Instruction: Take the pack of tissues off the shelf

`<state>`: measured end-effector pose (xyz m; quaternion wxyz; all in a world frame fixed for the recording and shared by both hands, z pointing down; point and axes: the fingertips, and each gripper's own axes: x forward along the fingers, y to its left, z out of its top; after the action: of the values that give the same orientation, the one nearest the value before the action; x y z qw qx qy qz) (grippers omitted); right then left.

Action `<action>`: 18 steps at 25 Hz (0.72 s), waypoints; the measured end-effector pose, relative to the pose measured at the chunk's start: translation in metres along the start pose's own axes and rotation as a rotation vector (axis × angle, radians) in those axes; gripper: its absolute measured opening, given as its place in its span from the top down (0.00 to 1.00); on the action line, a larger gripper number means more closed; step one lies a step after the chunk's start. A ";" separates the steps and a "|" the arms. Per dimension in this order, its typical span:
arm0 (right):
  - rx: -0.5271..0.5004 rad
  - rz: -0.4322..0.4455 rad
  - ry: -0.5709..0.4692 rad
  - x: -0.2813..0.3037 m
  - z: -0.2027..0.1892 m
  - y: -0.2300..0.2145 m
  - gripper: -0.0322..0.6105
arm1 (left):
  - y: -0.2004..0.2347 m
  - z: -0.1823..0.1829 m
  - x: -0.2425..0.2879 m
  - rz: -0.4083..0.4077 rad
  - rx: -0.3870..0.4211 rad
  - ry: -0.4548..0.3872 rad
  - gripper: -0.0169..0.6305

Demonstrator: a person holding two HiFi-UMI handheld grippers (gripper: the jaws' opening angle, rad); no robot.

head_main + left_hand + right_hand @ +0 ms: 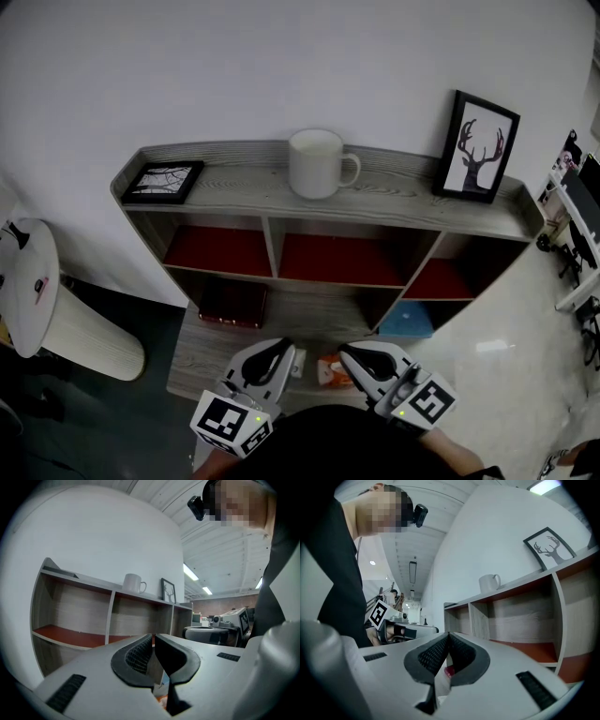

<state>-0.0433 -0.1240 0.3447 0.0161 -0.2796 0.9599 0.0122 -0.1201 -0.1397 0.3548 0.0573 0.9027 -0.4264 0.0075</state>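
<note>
The pack of tissues (pixel 333 372), orange and white, hangs in front of the grey wooden shelf (pixel 234 183), between my two grippers at the bottom of the head view. My left gripper (pixel 293 358) is shut, and a thin edge of the wrapper sits between its pads (pixel 140 653). My right gripper (pixel 345 356) is shut at the pack's other end, where a reddish bit (pixel 448 671) shows behind its closed tips (pixel 449 634). Both grippers point level toward the shelf, side by side.
On top of the shelf stand a white mug (pixel 317 163), a framed deer picture (pixel 478 147) and a flat dark frame (pixel 164 181). Lower down lie a dark red book (pixel 232 304) and a blue packet (pixel 407 321). A white round stool (pixel 56 309) stands at the left.
</note>
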 end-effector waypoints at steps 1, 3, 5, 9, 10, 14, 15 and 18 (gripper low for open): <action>0.002 -0.002 0.002 0.000 -0.001 -0.001 0.92 | 0.000 0.000 0.001 0.000 0.002 0.001 0.93; 0.007 -0.002 0.006 0.000 -0.003 -0.002 0.92 | 0.000 0.000 0.002 0.004 0.003 0.005 0.93; 0.013 -0.001 0.007 0.000 -0.004 -0.003 0.92 | 0.000 0.000 0.002 0.006 0.004 0.007 0.93; 0.021 -0.003 0.014 -0.001 -0.006 -0.005 0.92 | 0.000 -0.002 0.002 0.009 0.002 0.012 0.93; 0.023 -0.002 0.015 -0.001 -0.007 -0.005 0.92 | -0.001 -0.003 0.002 0.010 0.001 0.013 0.93; 0.031 0.008 0.019 0.000 -0.009 -0.004 0.92 | -0.001 -0.003 0.001 0.018 0.000 0.015 0.93; 0.033 0.011 0.019 0.001 -0.010 -0.004 0.92 | -0.001 -0.003 0.000 0.021 0.003 0.016 0.93; 0.036 0.018 0.017 0.002 -0.011 -0.002 0.92 | -0.001 -0.004 -0.001 0.026 0.008 0.019 0.93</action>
<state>-0.0439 -0.1271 0.3555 0.0127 -0.2709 0.9625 -0.0076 -0.1198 -0.1379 0.3590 0.0577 0.8972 -0.4375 0.0184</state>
